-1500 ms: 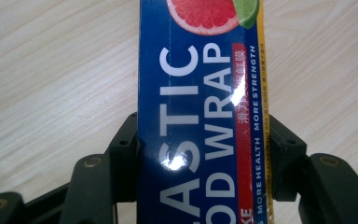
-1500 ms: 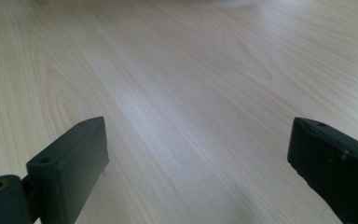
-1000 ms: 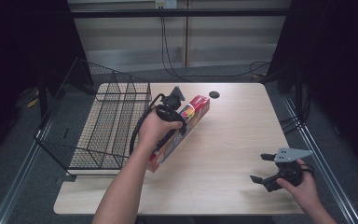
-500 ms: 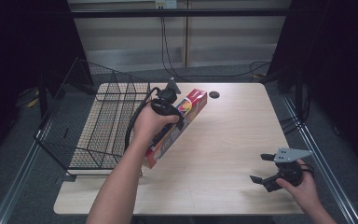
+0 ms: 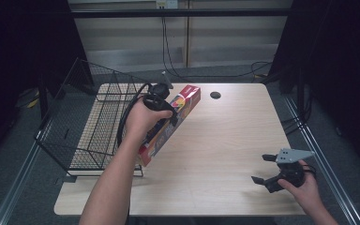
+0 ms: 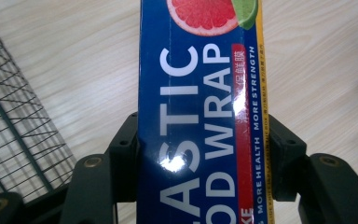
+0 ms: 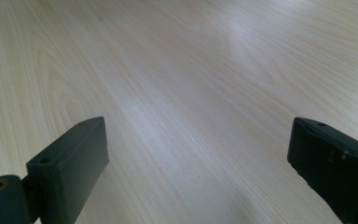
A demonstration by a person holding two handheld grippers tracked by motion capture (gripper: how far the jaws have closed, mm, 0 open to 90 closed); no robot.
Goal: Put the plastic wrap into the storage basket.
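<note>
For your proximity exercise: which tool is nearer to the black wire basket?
Left. The left tool, gripping the blue plastic wrap box, sits beside the black wire basket; the right tool rests across the table.

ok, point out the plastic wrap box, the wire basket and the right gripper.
plastic wrap box (image 6: 200, 116): left gripper view, blue printed face.
wire basket (image 5: 82, 136): high view, mesh floor.
right gripper (image 5: 261, 168): high view, midway between its open fingers.

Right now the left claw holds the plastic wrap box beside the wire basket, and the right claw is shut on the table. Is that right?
Not quite. The right claw is open: the right gripper view shows its jaws wide apart over the bare table. The rest stands: the left claw clamps the plastic wrap box beside the wire basket.
</note>
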